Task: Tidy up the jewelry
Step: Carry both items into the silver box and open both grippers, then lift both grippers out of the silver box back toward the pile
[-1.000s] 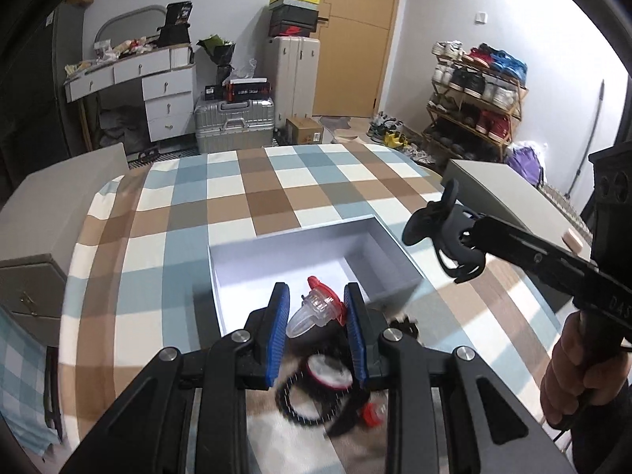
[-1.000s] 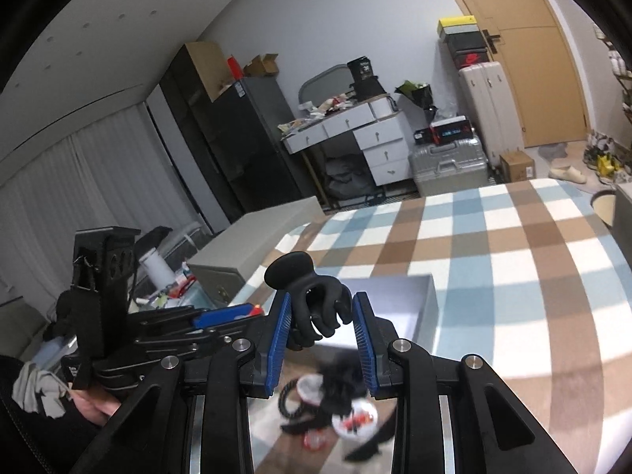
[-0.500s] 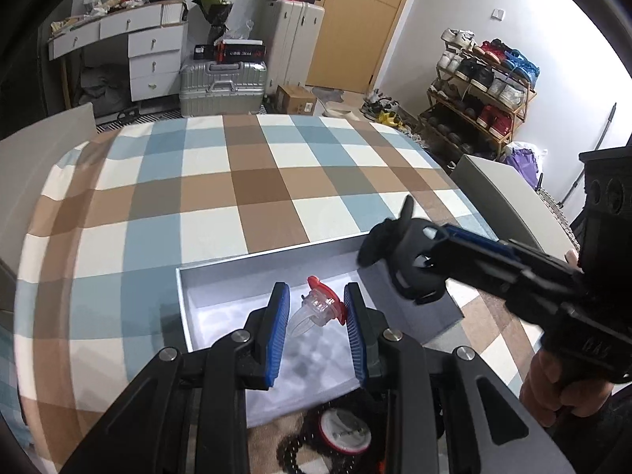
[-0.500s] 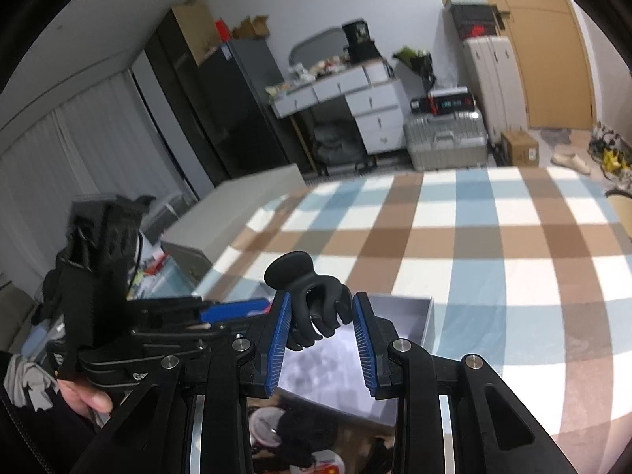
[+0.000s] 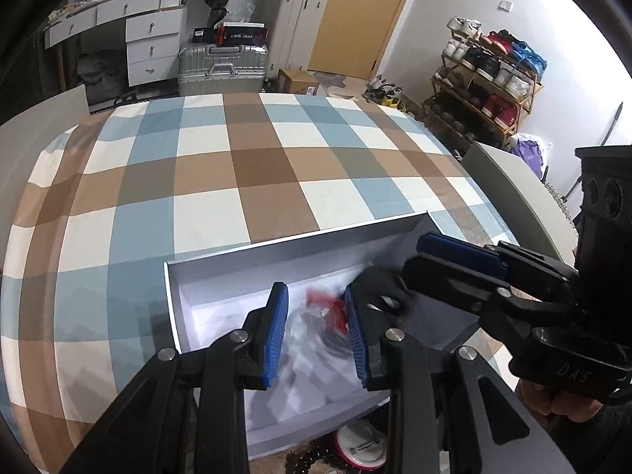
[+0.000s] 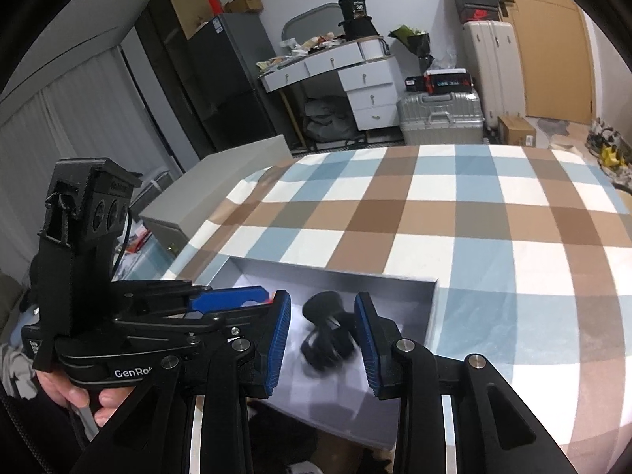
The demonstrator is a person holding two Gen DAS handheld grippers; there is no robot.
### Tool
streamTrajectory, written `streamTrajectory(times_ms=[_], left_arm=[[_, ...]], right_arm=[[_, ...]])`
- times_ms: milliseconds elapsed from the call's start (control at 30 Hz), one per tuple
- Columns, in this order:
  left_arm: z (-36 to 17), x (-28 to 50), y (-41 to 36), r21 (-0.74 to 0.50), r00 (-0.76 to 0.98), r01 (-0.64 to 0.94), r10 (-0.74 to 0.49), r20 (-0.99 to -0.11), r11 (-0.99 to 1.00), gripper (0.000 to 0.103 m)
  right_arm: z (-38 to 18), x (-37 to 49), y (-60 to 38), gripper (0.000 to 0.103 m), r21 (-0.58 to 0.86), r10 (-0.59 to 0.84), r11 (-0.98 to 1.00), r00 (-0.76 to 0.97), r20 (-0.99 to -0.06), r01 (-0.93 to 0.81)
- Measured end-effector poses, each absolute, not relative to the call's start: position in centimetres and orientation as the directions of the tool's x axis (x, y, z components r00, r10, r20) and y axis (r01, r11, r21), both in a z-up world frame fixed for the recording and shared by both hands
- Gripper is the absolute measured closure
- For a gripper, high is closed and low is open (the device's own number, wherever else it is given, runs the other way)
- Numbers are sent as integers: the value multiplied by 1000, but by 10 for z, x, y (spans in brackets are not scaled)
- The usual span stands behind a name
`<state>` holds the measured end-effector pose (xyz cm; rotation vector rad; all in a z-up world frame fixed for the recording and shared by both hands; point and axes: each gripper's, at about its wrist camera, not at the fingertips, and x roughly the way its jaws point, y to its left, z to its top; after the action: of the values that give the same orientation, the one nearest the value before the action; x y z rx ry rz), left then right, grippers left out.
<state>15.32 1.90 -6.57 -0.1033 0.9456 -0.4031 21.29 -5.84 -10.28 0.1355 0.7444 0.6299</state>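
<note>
White walls. Wooden door (image 5: 367,15) at rear; silver suitcase (image 5: 223,65) and white drawer desk (image 5: 152,35) on floor. Shoe rack (image 5: 486,75) right. Dark fridge (image 6: 221,79), grey curtains (image 6: 79,118) left. Checked tabletop (image 5: 237,166).

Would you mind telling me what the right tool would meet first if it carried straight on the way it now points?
Most likely the black hair claw, blurred between the opening jaws of the right tool and apparently dropping free. Just beyond lies the floor of the white box. Depth is hard to judge.
</note>
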Motion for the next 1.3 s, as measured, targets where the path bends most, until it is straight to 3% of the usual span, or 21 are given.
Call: streamTrajectory(times_ms=[67,133,167,267,400,533,633,867,1200,1300], left_arm=[[-64,152,19,-244,528,288,-366,-766,926,70],[-60,148,20,-241,547,287,-365,-754,927,46],[-59,149,21,-243,554,286,-367,-747,927,44],[-55,147,22,-240,566,289,-368,-738,927,43],[-51,144,19,-221,583,289,-354,-731,932,42],[-43,136,19,-202,610,285,-339,-716,937,40],[-37,129,20,-182,638,275,-320,-700,944,31],[-24,110,22,-166,699,248,-295,-652,955,27],[-15,76,32,-144,795,171,-223,-564,975,19],[-21,66,34,-131,820,138,-187,-541,982,12]], right_arm=[[-103,213,-62,68,341,575,815,571,-586,-469],[-101,212,-66,66,357,577,815,581,-574,-457],[-100,210,-69,62,361,577,816,589,-566,-451],[-95,203,-77,54,366,571,821,620,-538,-438],[-85,191,-85,33,340,539,842,675,-503,-419],[-73,178,-91,31,330,535,844,712,-455,-424],[-66,165,-93,24,320,536,842,733,-419,-434],[-51,135,-100,0,314,542,835,771,-333,-452],[-52,101,-112,0,314,528,839,803,-276,-443],[-54,89,-114,0,284,486,865,832,-266,-414]])
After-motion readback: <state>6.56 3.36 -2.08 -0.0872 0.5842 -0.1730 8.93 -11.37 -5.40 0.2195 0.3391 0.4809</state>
